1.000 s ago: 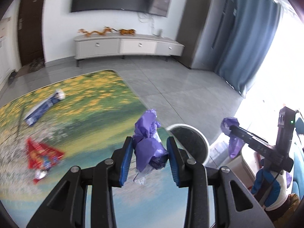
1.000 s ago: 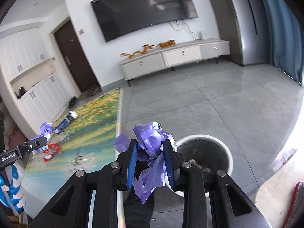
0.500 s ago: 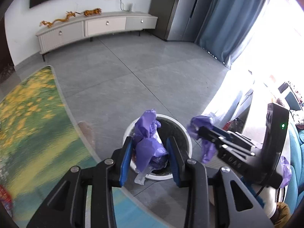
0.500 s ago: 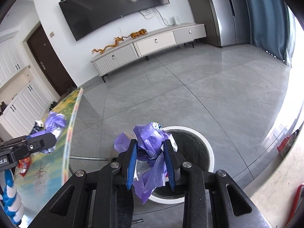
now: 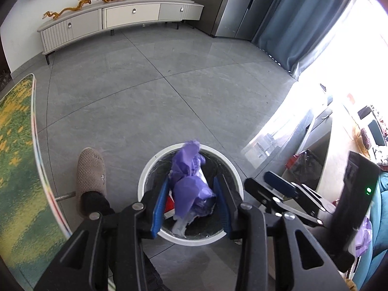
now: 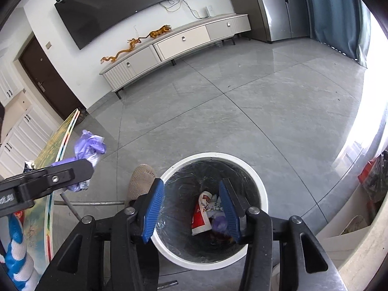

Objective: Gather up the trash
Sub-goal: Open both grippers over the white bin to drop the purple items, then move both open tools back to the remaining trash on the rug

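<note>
My left gripper (image 5: pixel 191 181) is shut on a crumpled purple plastic bag (image 5: pixel 191 194) and hangs right above the white-rimmed trash bin (image 5: pixel 145 177) on the grey floor. In the right wrist view, that gripper (image 6: pixel 80 167) and its purple bag (image 6: pixel 88 145) show at the left. My right gripper (image 6: pixel 191 181) is over the same bin (image 6: pixel 262 194), its jaws opening with nothing between them. Down in the bin lie a purple wad (image 6: pixel 219 220) and a red and white wrapper (image 6: pixel 201 213). The right gripper (image 5: pixel 264 184) also shows beside the bin in the left wrist view.
A person's foot in a beige slipper (image 5: pixel 91 169) stands just left of the bin. The table with the green and yellow cover (image 5: pixel 17 157) edges in at the left. A low shelf with bags (image 5: pixel 305 162) sits to the right. A TV cabinet (image 5: pixel 121 21) lines the far wall.
Both grippers swung from beside the table to above the bin and dipped. The right gripper opened and its purple wad fell into the bin. The left still holds its bag.
</note>
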### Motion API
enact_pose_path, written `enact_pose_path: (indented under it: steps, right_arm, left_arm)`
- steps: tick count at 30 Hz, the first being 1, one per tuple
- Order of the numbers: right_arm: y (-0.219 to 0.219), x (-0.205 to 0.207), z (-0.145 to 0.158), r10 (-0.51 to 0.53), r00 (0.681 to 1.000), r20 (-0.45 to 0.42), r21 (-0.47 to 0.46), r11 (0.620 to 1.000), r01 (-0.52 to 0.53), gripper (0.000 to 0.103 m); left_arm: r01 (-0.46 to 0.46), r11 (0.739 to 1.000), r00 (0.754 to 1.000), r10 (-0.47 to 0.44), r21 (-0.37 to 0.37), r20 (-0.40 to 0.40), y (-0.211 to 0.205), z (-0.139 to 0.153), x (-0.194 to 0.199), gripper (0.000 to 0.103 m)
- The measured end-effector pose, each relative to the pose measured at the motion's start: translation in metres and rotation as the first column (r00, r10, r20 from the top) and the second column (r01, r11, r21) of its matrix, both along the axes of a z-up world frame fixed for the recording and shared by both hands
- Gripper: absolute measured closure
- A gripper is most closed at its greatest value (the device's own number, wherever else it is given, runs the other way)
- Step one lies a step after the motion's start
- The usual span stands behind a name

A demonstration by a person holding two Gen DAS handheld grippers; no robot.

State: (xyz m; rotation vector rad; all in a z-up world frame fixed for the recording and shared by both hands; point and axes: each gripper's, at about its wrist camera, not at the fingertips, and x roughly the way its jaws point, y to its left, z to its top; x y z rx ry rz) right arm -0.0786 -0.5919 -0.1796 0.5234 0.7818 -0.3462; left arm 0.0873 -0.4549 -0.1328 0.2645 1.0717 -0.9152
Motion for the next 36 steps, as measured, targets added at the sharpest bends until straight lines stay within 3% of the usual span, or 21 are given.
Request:
enact_pose_path:
  steps: [6, 22, 29, 36]
  right_arm:
    - [-0.004, -0.019, 0.009, -0.048, 0.999, 0.018, -0.017, 0.999, 0.048, 0.05]
    - [0.01, -0.037, 0.029, -0.062, 0.997, 0.046, -0.053, 0.997, 0.064, 0.047]
    - [0.024, -0.046, 0.047, -0.054, 0.997, 0.055, -0.101, 0.993, 0.059, 0.047]
    - [0.041, -0.048, 0.078, -0.032, 0.995, 0.098, -0.157, 0.986, 0.048, 0.044]
  left_arm:
    - [-0.001, 1.0, 0.999, 0.001, 0.0, -0.032, -0.006, -0.008, 0.004, 0.058]
    - [0.0, 1.0, 1.0, 0.0, -0.015, 0.024, 0.012, 0.012, -0.016, 0.058]
    - [-0.023, 0.999, 0.998, 0.025, -0.039, 0.062, 0.043, 0.03, -0.025, 0.058]
    - [-0.075, 0.995, 0.988, 0.084, -0.067, 0.127, 0.101, 0.053, -0.028, 0.058]
